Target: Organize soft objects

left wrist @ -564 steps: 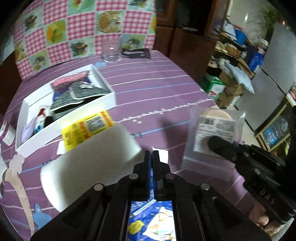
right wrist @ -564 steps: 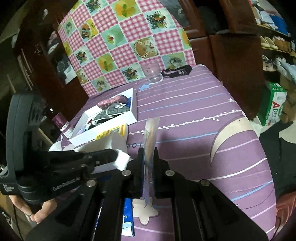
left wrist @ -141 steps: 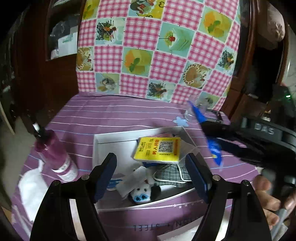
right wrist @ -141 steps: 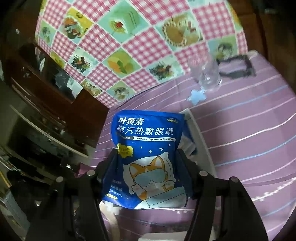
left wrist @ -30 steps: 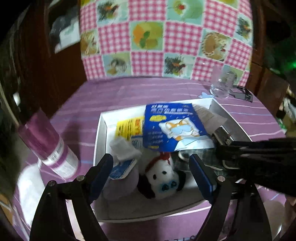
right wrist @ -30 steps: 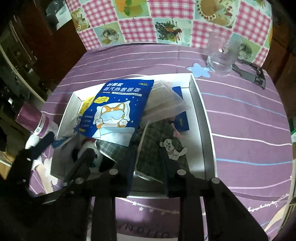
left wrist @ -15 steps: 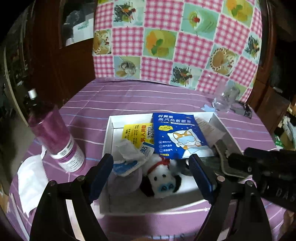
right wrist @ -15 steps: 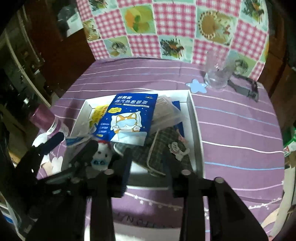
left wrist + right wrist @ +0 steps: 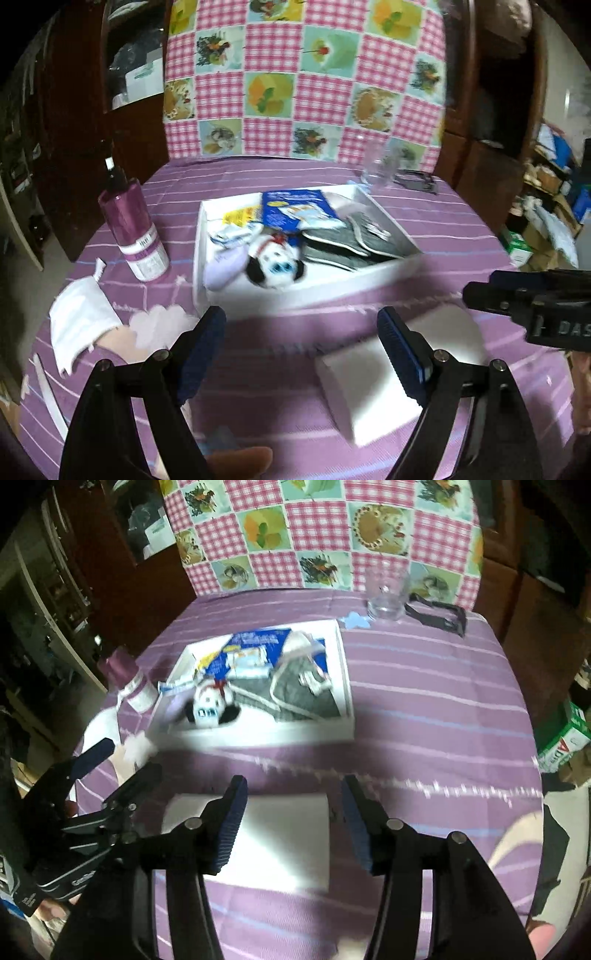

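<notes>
Risk noted: the purple bottle (image 9: pixel 135 229) left of the white tray (image 9: pixel 201 254) could topple if swept by the left gripper (image 9: pixel 301 343), spread and empty, while soft objects lie in the tray; the white box (image 9: pixel 280 842) sits under the right gripper (image 9: pixel 291 823), opening, nothing between.

Filled white box (image 9: pixel 369 284) beyond open left hand-held gripper (image 9: pixel 301 343).

left gripper (image 9: pixel 301 334): jaws wide, empty | right gripper (image 9: pixel 291 812): jaws opening, empty
</notes>
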`<action>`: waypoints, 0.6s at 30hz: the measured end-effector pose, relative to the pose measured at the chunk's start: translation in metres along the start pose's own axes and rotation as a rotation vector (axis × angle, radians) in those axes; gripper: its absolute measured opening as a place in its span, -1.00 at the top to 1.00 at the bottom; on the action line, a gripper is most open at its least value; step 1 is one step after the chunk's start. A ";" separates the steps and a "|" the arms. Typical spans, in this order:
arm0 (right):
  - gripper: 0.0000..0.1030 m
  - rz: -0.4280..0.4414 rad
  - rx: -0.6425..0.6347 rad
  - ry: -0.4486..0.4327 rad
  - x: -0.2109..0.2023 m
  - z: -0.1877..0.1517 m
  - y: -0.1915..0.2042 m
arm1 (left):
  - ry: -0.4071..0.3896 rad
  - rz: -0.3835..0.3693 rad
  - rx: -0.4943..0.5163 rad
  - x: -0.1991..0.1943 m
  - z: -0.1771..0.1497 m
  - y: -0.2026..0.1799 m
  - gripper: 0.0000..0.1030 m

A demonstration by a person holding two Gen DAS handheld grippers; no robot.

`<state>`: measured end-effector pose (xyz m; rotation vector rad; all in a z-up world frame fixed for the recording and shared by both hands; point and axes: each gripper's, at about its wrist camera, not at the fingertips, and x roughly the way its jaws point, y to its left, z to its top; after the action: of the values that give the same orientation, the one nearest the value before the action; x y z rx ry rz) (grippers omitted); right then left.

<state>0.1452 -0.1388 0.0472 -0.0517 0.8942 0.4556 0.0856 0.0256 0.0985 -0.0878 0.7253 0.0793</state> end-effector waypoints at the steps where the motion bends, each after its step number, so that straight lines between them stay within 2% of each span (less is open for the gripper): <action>1: -0.05 -0.006 0.000 -0.004 -0.004 -0.009 -0.001 | -0.009 -0.023 0.006 -0.006 -0.006 -0.003 -0.64; 7: -0.07 -0.014 -0.016 -0.015 -0.012 -0.052 -0.003 | -0.044 -0.087 0.011 -0.027 -0.032 -0.015 -0.64; 9: -0.07 -0.026 -0.027 -0.033 -0.011 -0.064 -0.004 | -0.057 -0.088 0.010 -0.029 -0.039 -0.017 -0.64; 15: -0.07 -0.048 -0.053 -0.179 -0.011 -0.089 -0.004 | -0.166 0.017 0.029 -0.031 -0.061 -0.022 -0.64; 18: -0.07 -0.065 -0.093 -0.265 -0.011 -0.098 -0.002 | -0.180 0.034 0.005 -0.027 -0.069 -0.017 -0.64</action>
<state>0.0672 -0.1668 -0.0071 -0.1024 0.6088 0.4311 0.0221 -0.0001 0.0659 -0.0627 0.5475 0.1164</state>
